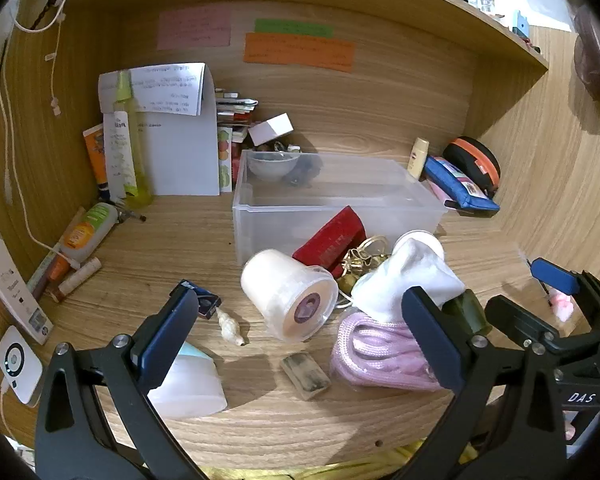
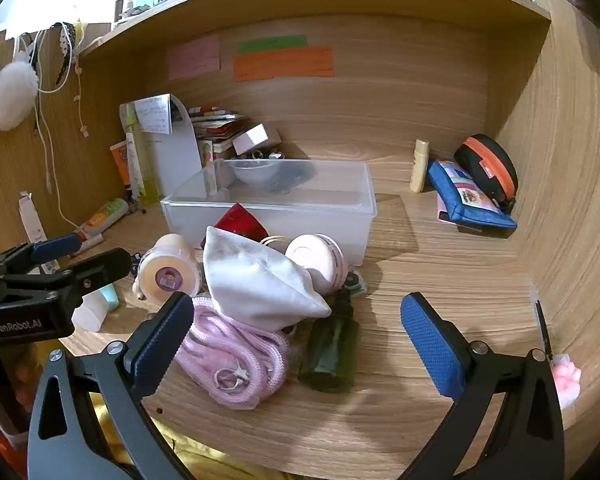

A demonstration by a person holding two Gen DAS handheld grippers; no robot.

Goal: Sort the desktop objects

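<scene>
Wood-grain desk [image 2: 440, 280]; translucent plastic bin [image 2: 340, 216]; braided pink cord [image 2: 236, 356]; white cloth [image 2: 256, 280].

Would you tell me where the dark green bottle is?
The dark green bottle lies on the desk in the right wrist view, beside the pink cord bundle, under the white cloth's tip.

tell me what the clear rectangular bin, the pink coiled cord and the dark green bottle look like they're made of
Clear rectangular bin: likely frosted translucent plastic; things behind show blurred through its walls.
Pink coiled cord: seemingly braided textile rope, matte, with visible woven texture.
Dark green bottle: glossy and see-through, glass or hard plastic; cannot tell which.
</scene>
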